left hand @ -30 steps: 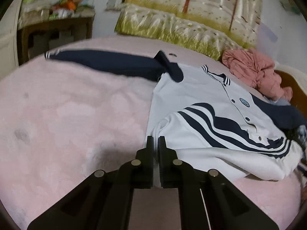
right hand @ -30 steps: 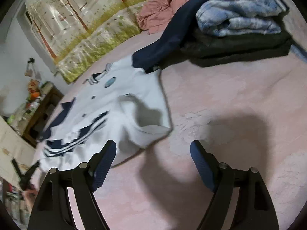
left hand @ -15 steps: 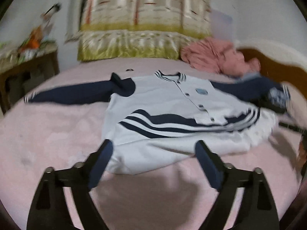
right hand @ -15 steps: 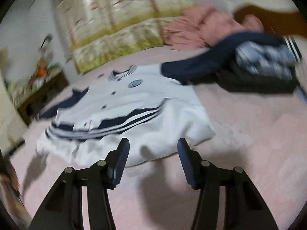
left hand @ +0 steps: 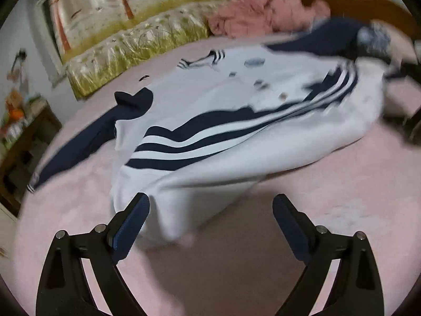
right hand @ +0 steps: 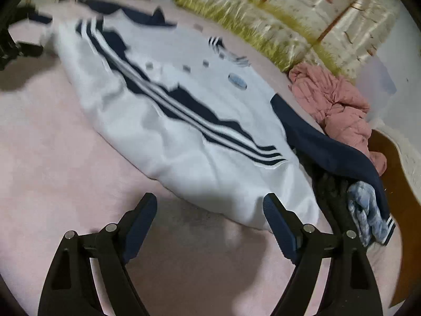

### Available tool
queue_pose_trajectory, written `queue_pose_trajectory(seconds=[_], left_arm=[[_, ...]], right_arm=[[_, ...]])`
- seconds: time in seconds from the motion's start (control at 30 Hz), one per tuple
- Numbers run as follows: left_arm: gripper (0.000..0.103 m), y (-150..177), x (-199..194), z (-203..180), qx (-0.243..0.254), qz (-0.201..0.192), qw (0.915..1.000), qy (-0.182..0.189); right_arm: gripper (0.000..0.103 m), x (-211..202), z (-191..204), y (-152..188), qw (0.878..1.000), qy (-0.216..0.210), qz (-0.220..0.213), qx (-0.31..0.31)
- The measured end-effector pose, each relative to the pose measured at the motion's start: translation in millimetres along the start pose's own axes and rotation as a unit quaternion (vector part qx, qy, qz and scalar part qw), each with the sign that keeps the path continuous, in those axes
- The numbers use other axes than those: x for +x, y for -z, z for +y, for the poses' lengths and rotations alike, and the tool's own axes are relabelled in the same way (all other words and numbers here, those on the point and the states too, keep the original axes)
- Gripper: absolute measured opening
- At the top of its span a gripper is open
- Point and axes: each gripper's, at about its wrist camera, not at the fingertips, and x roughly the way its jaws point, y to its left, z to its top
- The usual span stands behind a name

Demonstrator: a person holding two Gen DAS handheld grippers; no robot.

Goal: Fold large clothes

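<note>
A white jacket [left hand: 236, 142] with navy stripes and navy sleeves lies spread front-up on the pink bed; it also shows in the right wrist view [right hand: 184, 121]. My left gripper [left hand: 210, 210] is open and empty, jaws wide, just short of the jacket's rumpled bottom hem at its left corner. My right gripper [right hand: 210, 208] is open and empty, at the hem near the jacket's right corner. One navy sleeve [left hand: 86, 137] stretches out left; the other sleeve [right hand: 329, 147] lies over a clothes pile.
The pink bedspread [left hand: 329, 210] fills the foreground. A crumpled pink garment [right hand: 339, 105] lies near the headboard. A dark folded pile with a blue plaid item [right hand: 365, 210] sits at the right. A patterned quilt [left hand: 136, 39] lies along the wall, a wooden side table [left hand: 23, 137] stands left.
My left gripper went from shut to wide open. Both grippers swung round and moved closer to the jacket's bottom hem. My right gripper's jaws widened after narrowing.
</note>
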Motion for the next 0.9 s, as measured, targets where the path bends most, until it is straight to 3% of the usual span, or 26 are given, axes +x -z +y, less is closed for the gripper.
queue_pose_trajectory(seconds=[0.07, 0.13, 0.17, 0.2, 0.23, 0.27, 0.3, 0.43, 0.53, 0.63, 0.73, 0.83, 0.9], left_arm=[[0.1, -3, 32, 10, -0.027, 0.042, 0.9981, -0.035], [0.099, -4, 42, 31, -0.073, 0.041, 0.9965, -0.002], [0.085, -3, 41, 37, -0.087, 0.036, 0.9955, 0.006], [0.058, -2, 39, 43, -0.096, 0.03, 0.9948, 0.014], [0.045, 1, 36, 46, -0.101, 0.026, 0.9939, 0.036], [0.03, 3, 33, 46, -0.103, 0.024, 0.9934, 0.044], [0.026, 5, 25, 44, -0.1, 0.017, 0.9937, 0.047], [0.019, 11, -22, 36, -0.075, -0.018, 0.9966, 0.029], [0.02, 1, -37, 56, -0.086, -0.012, 0.9943, 0.062], [0.023, -26, -10, 84, -0.118, 0.047, 0.9843, 0.122], [0.031, -58, 25, 105, -0.136, 0.09, 0.9754, 0.148], [0.034, -80, 62, 127, -0.178, 0.112, 0.9655, 0.153], [0.041, -90, 85, 132, -0.179, 0.122, 0.9669, 0.135]], right_arm=[[0.086, 11, -6, -4, 1.0, 0.027, -0.007, 0.015], [0.086, 25, -18, -5, 0.998, 0.034, -0.01, 0.048], [0.086, 31, -26, -4, 0.998, 0.027, -0.007, 0.063], [0.08, 32, -33, -1, 0.997, 0.012, -0.009, 0.081], [0.048, 31, -40, 3, 0.995, 0.004, -0.012, 0.097], [0.034, 28, -48, 7, 0.993, -0.004, -0.015, 0.118], [0.032, 25, -57, 12, 0.989, -0.019, -0.025, 0.143], [0.022, -5, -78, 24, 0.973, -0.078, -0.074, 0.203], [0.022, -22, -88, 14, 0.971, -0.127, -0.073, 0.188], [0.024, -7, -108, -8, 0.966, -0.15, -0.041, 0.207], [0.026, 25, -131, -46, 0.962, -0.164, -0.021, 0.217], [0.028, 63, -145, -80, 0.962, -0.162, -0.002, 0.218], [0.029, 86, -154, -96, 0.959, -0.16, 0.002, 0.233]])
